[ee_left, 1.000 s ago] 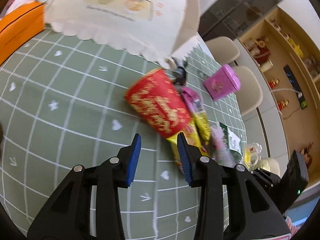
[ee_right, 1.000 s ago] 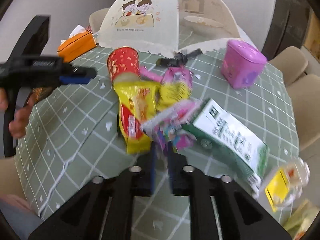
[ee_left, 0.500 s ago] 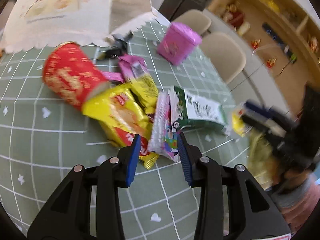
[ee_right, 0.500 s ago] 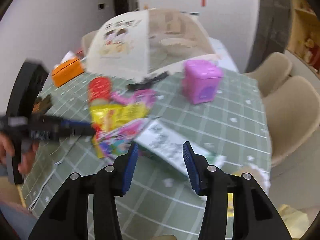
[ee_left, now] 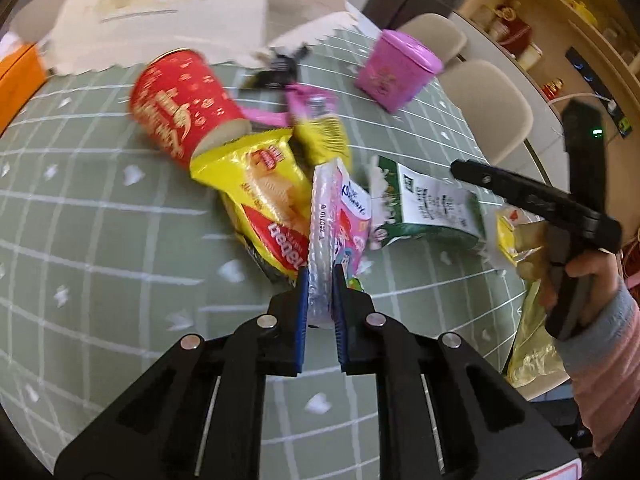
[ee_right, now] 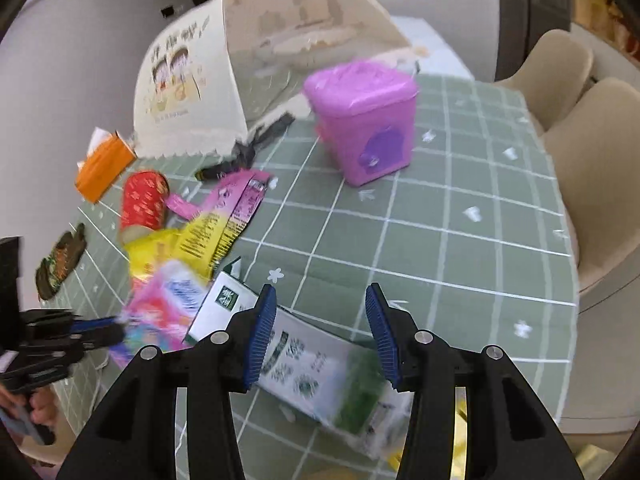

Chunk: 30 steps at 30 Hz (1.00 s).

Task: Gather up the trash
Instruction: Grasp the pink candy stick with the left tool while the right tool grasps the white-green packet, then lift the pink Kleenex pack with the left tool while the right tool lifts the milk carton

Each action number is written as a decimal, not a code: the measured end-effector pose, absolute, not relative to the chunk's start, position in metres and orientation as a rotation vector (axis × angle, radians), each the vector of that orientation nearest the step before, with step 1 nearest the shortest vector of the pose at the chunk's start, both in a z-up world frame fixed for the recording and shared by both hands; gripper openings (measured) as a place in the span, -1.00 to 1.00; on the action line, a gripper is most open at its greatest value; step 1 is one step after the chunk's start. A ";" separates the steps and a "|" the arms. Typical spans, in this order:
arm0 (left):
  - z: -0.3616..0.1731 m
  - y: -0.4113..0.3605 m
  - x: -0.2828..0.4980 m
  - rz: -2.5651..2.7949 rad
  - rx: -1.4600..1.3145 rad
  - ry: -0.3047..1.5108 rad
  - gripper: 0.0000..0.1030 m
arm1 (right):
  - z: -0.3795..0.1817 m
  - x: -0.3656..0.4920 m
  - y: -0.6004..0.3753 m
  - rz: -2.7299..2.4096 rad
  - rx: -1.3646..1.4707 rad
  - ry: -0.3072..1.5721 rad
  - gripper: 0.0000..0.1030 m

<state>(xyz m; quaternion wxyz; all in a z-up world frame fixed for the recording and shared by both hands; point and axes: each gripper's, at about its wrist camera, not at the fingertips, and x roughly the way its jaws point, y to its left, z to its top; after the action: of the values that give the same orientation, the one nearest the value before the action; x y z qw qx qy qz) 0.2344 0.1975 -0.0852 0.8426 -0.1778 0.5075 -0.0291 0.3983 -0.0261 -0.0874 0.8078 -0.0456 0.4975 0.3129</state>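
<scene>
On the green checked tablecloth (ee_left: 100,208) lies a heap of trash: a red paper cup (ee_left: 180,104) on its side, a yellow snack bag (ee_left: 268,200), a purple and yellow wrapper (ee_left: 320,128), a pink wrapper (ee_left: 344,216) and a green and white carton (ee_left: 424,208). My left gripper (ee_left: 320,276) is closing, its blue pads pinching the near edge of the pink wrapper. My right gripper (ee_right: 321,292) is open and hovers over the carton (ee_right: 304,360), whose near part shows between its fingers. A hand holds it at the right of the left wrist view.
A pink lidded bin (ee_right: 364,120) stands at the back right of the table. A mesh food cover (ee_right: 188,80) and an orange tissue box (ee_right: 104,166) stand at the back. Beige chairs (ee_right: 592,200) line the right side. A yellow plastic bag (ee_left: 532,344) hangs at the table's edge.
My left gripper slid right from the red cup to the pink wrapper and closed on it. My right gripper opened, let that wrapper go and swung right over the carton.
</scene>
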 end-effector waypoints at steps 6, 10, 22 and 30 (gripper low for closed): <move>-0.084 0.222 0.217 -0.048 -0.413 1.062 -0.79 | -0.107 0.358 -0.026 0.658 -0.024 1.112 -0.14; -0.085 0.226 0.213 -0.084 -0.408 1.062 -0.78 | -0.111 0.320 -0.044 0.644 0.095 1.148 -0.14; -0.084 0.233 0.202 -0.128 -0.406 1.065 -0.78 | -0.094 0.300 -0.001 0.575 -0.124 1.053 0.02; -0.085 0.233 0.201 -0.129 -0.394 1.075 -0.71 | -0.103 0.314 0.009 0.521 -0.148 1.102 -0.05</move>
<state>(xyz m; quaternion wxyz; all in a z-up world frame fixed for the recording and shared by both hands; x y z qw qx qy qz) 0.2010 0.2335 -0.0848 0.8385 -0.1861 0.5084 -0.0612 0.3136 0.0092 -0.1026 0.8175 -0.0694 0.5169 0.2443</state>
